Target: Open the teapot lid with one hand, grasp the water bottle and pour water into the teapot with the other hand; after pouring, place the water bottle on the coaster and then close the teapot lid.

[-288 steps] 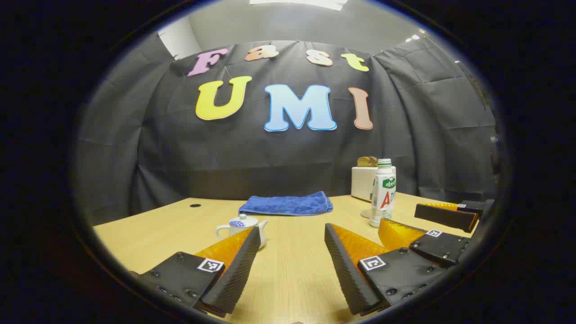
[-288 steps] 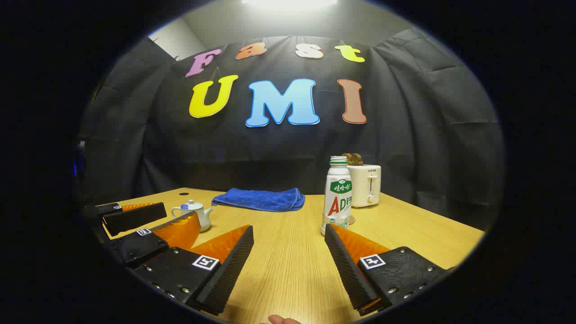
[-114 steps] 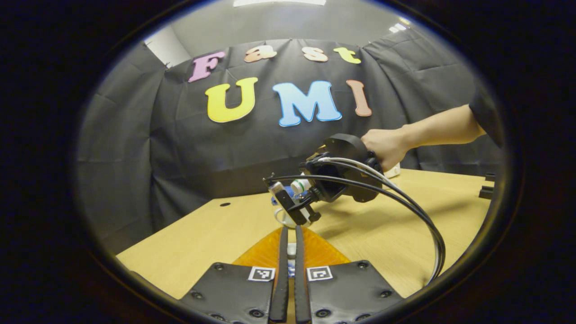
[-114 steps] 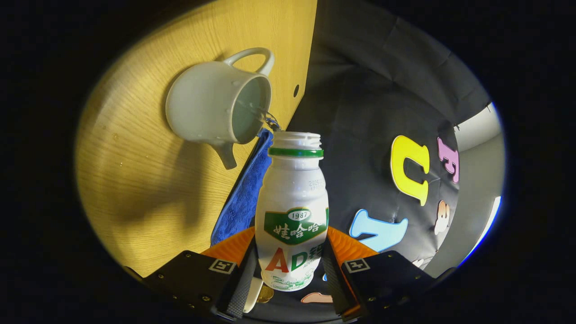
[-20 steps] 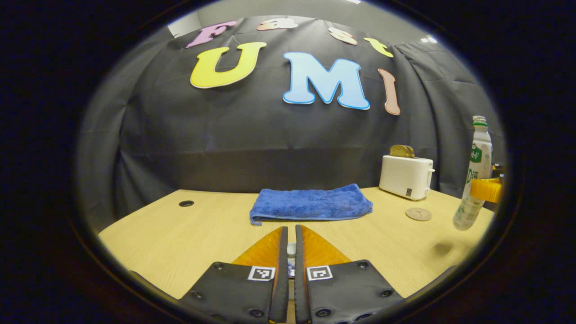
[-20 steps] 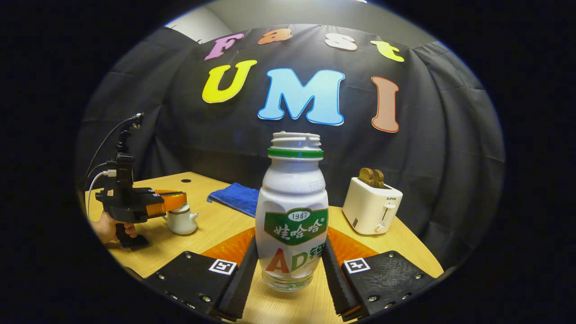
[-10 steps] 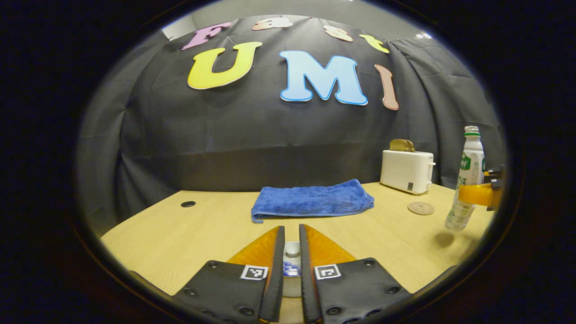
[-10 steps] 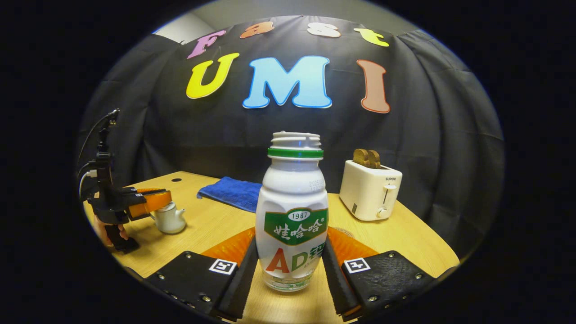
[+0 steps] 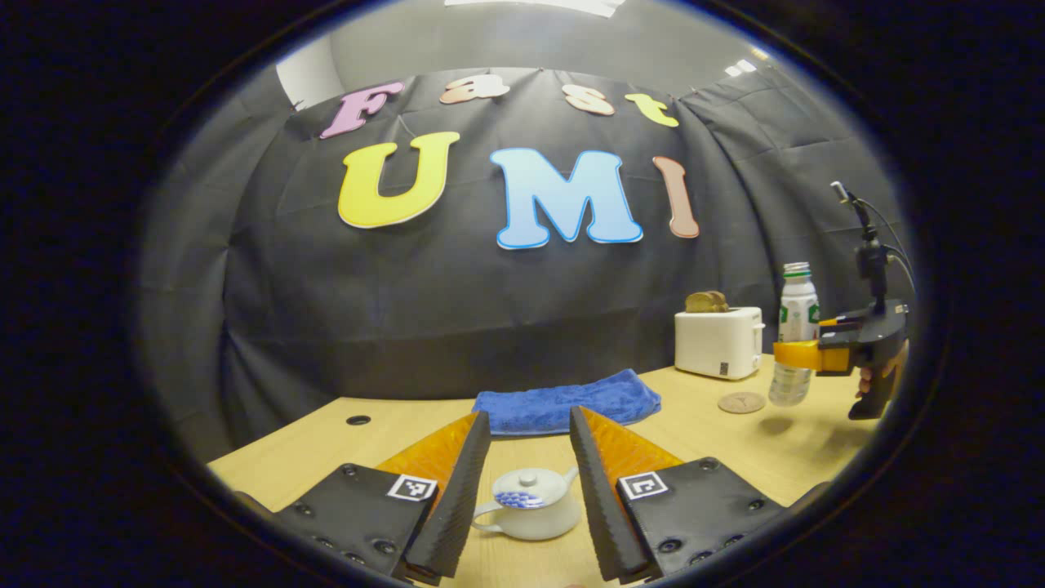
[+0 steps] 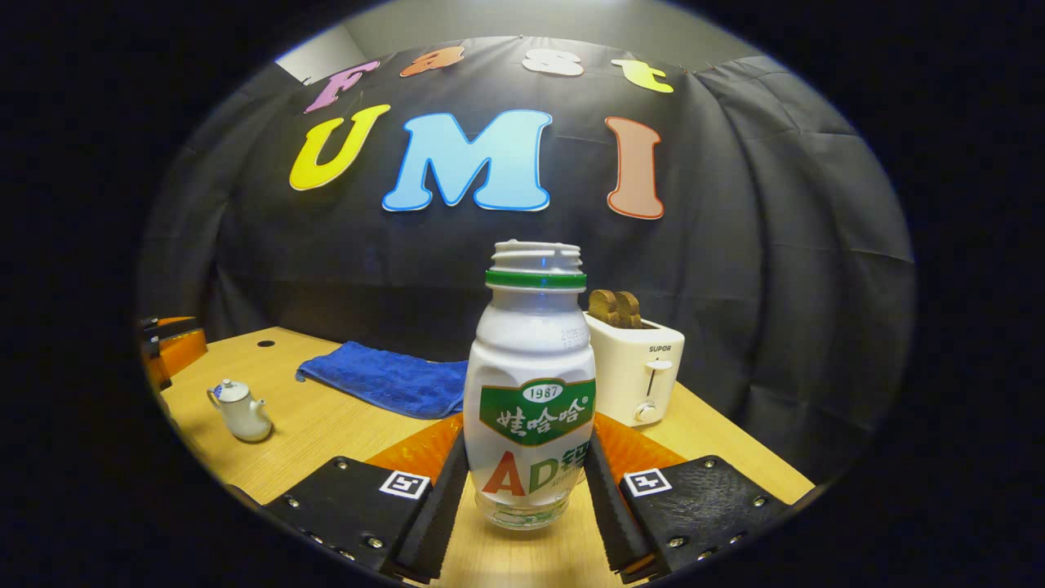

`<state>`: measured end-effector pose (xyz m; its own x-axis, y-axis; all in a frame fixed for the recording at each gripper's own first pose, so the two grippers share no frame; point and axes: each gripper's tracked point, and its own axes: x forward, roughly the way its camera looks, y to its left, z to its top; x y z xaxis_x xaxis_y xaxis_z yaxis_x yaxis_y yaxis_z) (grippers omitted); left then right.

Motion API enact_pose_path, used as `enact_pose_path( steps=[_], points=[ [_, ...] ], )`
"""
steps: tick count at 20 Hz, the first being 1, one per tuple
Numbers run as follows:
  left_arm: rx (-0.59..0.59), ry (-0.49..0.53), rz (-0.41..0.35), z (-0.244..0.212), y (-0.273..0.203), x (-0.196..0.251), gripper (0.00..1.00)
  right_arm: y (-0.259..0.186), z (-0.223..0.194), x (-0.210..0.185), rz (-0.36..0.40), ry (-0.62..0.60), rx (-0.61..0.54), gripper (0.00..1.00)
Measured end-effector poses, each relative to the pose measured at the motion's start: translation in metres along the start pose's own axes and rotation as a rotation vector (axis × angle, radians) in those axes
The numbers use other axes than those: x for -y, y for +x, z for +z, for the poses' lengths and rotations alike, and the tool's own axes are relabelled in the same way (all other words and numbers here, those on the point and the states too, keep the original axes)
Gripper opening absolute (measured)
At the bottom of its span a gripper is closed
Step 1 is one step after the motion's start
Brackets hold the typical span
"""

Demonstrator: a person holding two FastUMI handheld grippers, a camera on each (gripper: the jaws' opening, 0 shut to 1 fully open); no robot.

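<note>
The white teapot (image 9: 529, 510) stands on the table with its blue-patterned lid (image 9: 522, 496) on, low between the fingers of my open left gripper (image 9: 528, 414), which touch nothing. The teapot (image 10: 241, 411) also shows at the far left in the right gripper view, with the left gripper (image 10: 167, 347) beside it at the edge. My right gripper (image 10: 526, 445) is shut on the uncapped water bottle (image 10: 535, 384), held upright. In the left gripper view, the bottle (image 9: 796, 327) hangs in the right gripper (image 9: 796, 354) just above the table, right of the round coaster (image 9: 741, 402).
A folded blue towel (image 9: 567, 400) lies at the back middle of the wooden table (image 9: 326, 441). A white toaster (image 9: 718, 343) with bread in it stands at the back right, behind the coaster. The toaster (image 10: 641, 376) sits just behind the bottle.
My left gripper has opened, let go of the lid now resting on the teapot, and drawn back. The right gripper has carried the bottle towards the toaster and coaster.
</note>
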<state>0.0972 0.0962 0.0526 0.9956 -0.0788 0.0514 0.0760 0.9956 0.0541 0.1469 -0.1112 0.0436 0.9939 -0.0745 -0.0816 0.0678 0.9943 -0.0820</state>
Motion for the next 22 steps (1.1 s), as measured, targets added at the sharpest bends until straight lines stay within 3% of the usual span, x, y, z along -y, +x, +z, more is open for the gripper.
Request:
enact_pose_path(
  steps=[2, 3, 5, 8, 11, 22],
  points=[
    [0.024, -0.037, -0.039, 0.008, -0.018, 0.012, 0.8, 0.016, 0.004, 0.009, -0.017, 0.022, -0.005, 0.72],
    [0.025, -0.051, -0.054, 0.01, -0.027, 0.016, 0.9, 0.026, 0.005, 0.015, -0.031, 0.034, -0.012, 0.71],
    [0.023, -0.065, -0.068, 0.007, -0.039, 0.018, 1.0, 0.047, 0.006, 0.021, -0.036, 0.068, -0.019, 0.71],
    [-0.005, -0.03, -0.05, -0.003, -0.047, 0.008, 1.0, 0.076, 0.002, 0.027, -0.052, 0.052, -0.045, 0.71],
    [-0.025, -0.075, -0.05, -0.011, -0.049, 0.002, 1.0, 0.092, -0.013, 0.02, -0.039, 0.039, -0.076, 0.71],
    [-0.03, -0.063, -0.01, -0.013, -0.051, -0.007, 1.0, 0.105, -0.041, 0.025, -0.056, 0.071, -0.105, 0.71]
  ],
)
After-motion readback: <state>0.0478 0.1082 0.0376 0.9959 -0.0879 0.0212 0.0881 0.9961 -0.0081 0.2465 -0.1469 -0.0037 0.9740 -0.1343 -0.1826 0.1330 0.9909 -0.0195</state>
